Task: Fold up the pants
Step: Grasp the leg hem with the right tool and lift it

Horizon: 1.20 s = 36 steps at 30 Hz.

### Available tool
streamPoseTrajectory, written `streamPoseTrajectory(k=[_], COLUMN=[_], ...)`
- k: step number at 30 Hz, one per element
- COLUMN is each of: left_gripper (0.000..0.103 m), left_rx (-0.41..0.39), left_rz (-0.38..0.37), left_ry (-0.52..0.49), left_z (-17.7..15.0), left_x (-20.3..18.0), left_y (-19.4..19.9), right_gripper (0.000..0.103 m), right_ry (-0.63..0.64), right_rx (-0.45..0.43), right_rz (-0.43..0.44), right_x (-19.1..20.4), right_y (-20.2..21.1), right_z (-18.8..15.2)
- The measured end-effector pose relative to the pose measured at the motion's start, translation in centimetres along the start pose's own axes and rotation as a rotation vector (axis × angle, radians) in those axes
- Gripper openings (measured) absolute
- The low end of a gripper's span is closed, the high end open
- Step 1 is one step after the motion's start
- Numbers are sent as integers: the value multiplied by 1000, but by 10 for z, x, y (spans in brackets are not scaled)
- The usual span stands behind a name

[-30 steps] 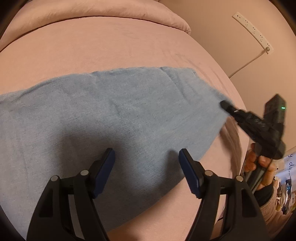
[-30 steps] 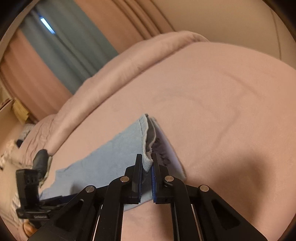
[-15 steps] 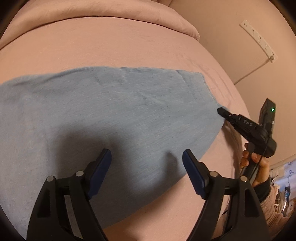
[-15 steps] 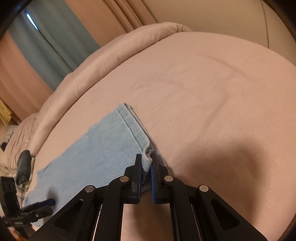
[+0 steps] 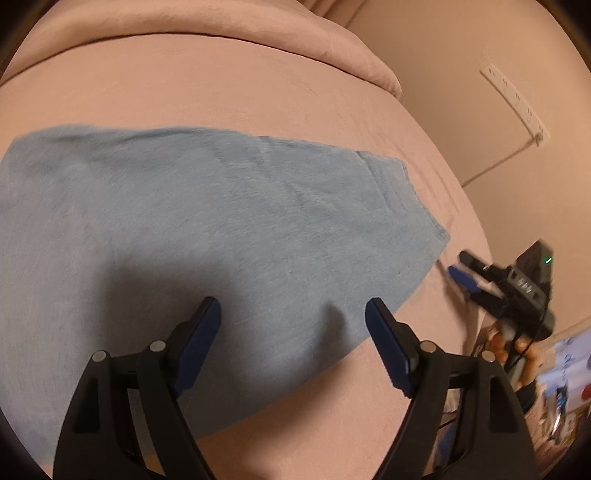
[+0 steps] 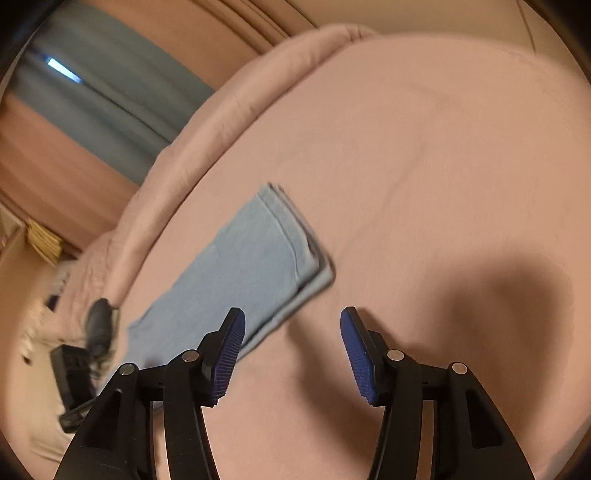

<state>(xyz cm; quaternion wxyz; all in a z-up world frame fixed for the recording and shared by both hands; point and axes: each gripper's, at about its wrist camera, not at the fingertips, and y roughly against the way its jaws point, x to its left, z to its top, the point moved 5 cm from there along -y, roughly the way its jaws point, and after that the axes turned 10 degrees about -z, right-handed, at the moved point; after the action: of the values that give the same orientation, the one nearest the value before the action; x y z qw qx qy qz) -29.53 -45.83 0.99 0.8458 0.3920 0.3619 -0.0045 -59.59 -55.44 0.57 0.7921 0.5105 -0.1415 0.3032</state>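
Light blue denim pants (image 5: 192,229) lie flat and folded lengthwise on the pink bed sheet (image 5: 221,85). My left gripper (image 5: 293,314) hovers open over their near edge, with only flat cloth below the jaws. In the right wrist view the pants (image 6: 251,269) stretch away to the left, their stacked hem end just ahead of my left fingertip (image 6: 236,325). My right gripper (image 6: 291,325) has its jaws opening, with nothing between them but bare sheet. From the left wrist view that right gripper (image 5: 463,267) is blurred, off the pants' right corner, held by a hand (image 5: 509,339).
A rolled pink duvet (image 5: 258,33) runs along the far side of the bed. A white power strip (image 5: 513,99) with a cable hangs on the wall to the right. Teal curtains (image 6: 92,103) stand behind the bed. Clutter (image 5: 565,373) sits past the bed's right edge.
My right gripper let go of the pants' hem corner, opened and drew back; the hem now lies flat. My left gripper slid across the pants, jaws slightly wider.
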Motion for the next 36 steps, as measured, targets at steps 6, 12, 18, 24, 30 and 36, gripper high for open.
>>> streamPoseTrajectory(k=[6, 12, 18, 24, 30, 36], left_gripper=[80, 80, 81, 81, 81, 81], left_rx=[-72, -114, -107, -106, -104, -108], left_rz=[-64, -123, -122, -141, -143, -158], left_ry=[157, 252, 236, 237, 224, 221], left_z=[-8, -12, -11, -13, -11, -14], left_x=[19, 26, 24, 27, 25, 28], left_y=[18, 26, 25, 29, 26, 29], right_gripper=[54, 49, 15, 14, 14, 14], right_ry=[-76, -57, -17, 216, 380, 464], right_rx=[-12, -67, -92, -178, -202, -191], right_rz=[54, 4, -39, -80, -95, -67], right_x=[8, 25, 45, 107, 161, 188], right_y=[-21, -37, -28, -6, -1, -3], right_z=[2, 15, 18, 16, 0, -18])
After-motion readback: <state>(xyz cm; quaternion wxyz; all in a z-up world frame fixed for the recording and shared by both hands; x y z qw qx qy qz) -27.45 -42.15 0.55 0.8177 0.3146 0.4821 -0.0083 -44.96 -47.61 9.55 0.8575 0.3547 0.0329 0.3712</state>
